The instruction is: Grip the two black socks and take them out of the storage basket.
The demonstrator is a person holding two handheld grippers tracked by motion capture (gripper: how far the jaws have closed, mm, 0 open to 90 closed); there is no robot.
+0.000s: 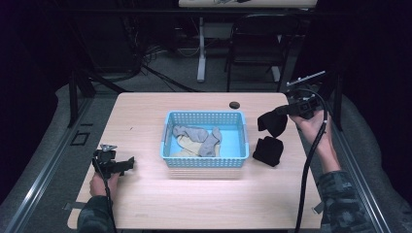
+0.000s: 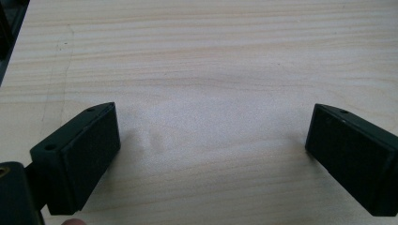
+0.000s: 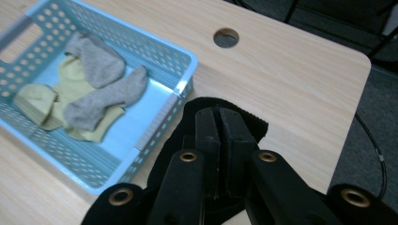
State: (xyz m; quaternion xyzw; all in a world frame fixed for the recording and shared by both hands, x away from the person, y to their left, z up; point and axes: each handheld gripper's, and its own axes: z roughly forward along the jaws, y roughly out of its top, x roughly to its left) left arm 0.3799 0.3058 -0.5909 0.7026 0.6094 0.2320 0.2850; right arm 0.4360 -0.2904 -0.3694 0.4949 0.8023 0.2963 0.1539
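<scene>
Right claw lifts a black sock beside the basket; left claw rests released on the worktop.

High view: the right claw holds a black sock hanging above a second black sock, just right of the blue basket with grey and yellowish socks; the left claw sits low at the worktop's left. Left gripper view: jaws stand wide apart over bare wood. Right gripper view: jaws are clenched on black fabric, whose lower end is cut off; the lying sock is hidden.
</scene>
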